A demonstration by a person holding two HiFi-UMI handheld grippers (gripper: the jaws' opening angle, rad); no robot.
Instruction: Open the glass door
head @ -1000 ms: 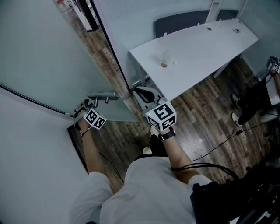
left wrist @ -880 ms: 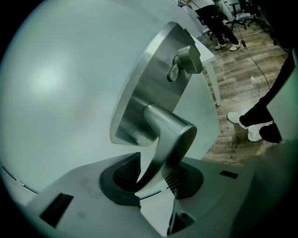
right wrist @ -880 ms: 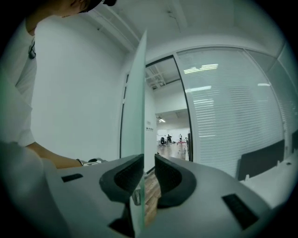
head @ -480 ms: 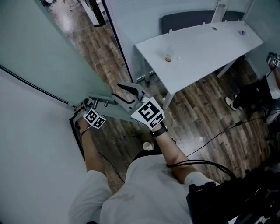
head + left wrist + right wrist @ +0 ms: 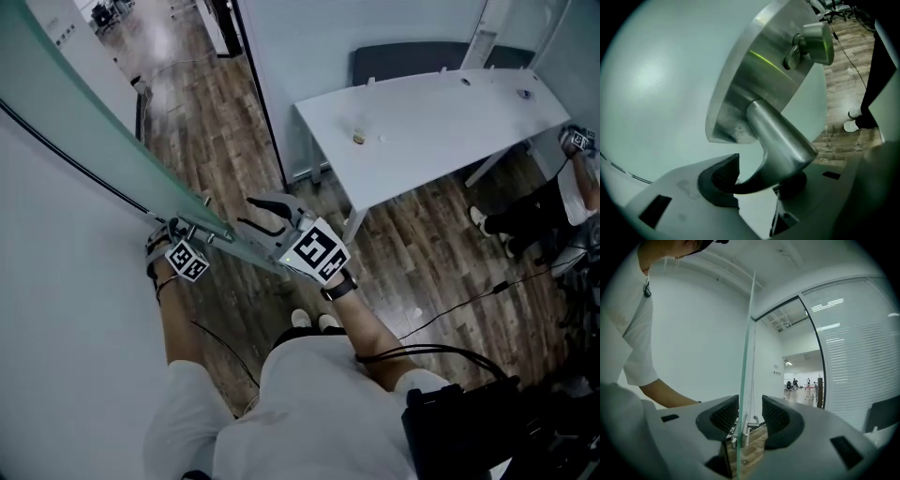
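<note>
Left tool [image 5: 757, 182] jaws have just been opening and sit loose around the lever handle [image 5: 780, 140] of the glass door [image 5: 94, 131], which I see standing ajar at left. Right tool [image 5: 750, 416] jaws, just opened wide, straddle the door's near edge without pinching it.

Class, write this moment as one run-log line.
glass door: ajar | left gripper: jaws just been opening, door handle between them | right gripper: jaws just been opening, glass door edge between them
</note>
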